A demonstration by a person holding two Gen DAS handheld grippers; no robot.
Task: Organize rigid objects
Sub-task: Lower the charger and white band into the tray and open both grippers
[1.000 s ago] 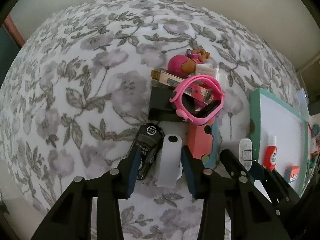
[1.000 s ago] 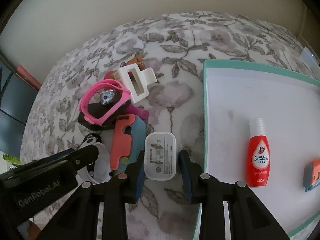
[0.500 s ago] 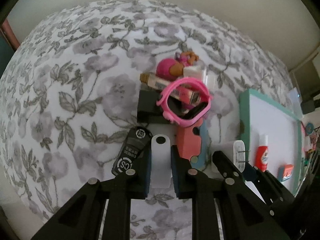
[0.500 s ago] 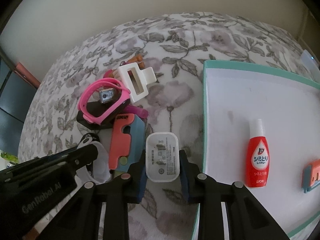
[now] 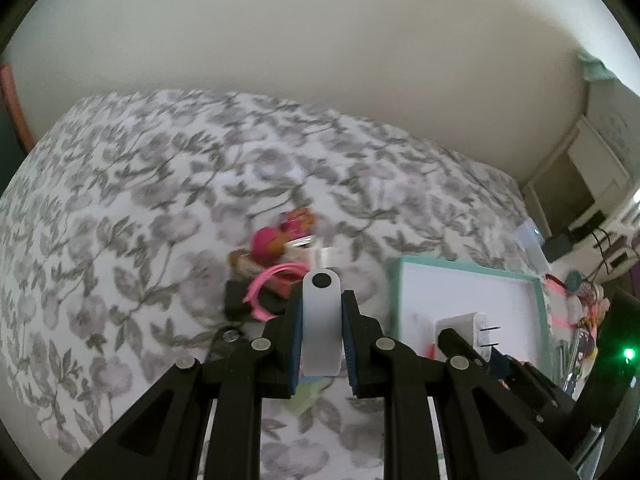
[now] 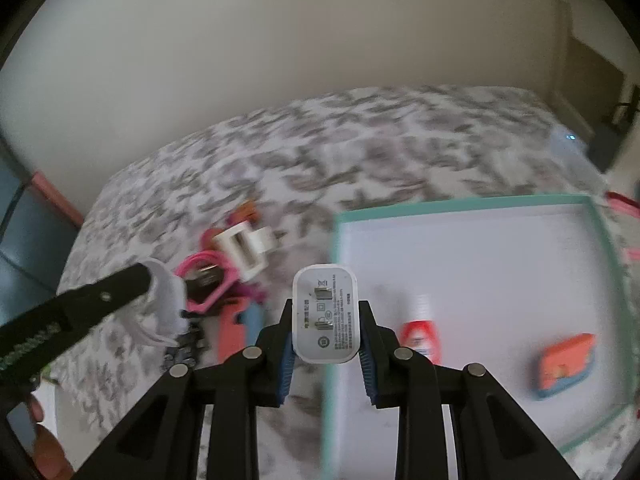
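You are carrying two loads at once. The left gripper is clamping the white oblong piece above the floral cloth; the right gripper is gripping the white charger at the teal tray's near edge. Risk: smooth plastic is riding narrow pads, so a quick swing could be slipping either piece, and the converging arms could be colliding over the tray.

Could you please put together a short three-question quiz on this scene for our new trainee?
1. What does the right gripper hold?
2. True or false: the left gripper is empty.
3. Where is the red bottle: A) on the floral cloth, B) in the teal-rimmed tray?

Key:
1. A white plug adapter.
2. False; it is shut on a white oblong piece.
3. B.
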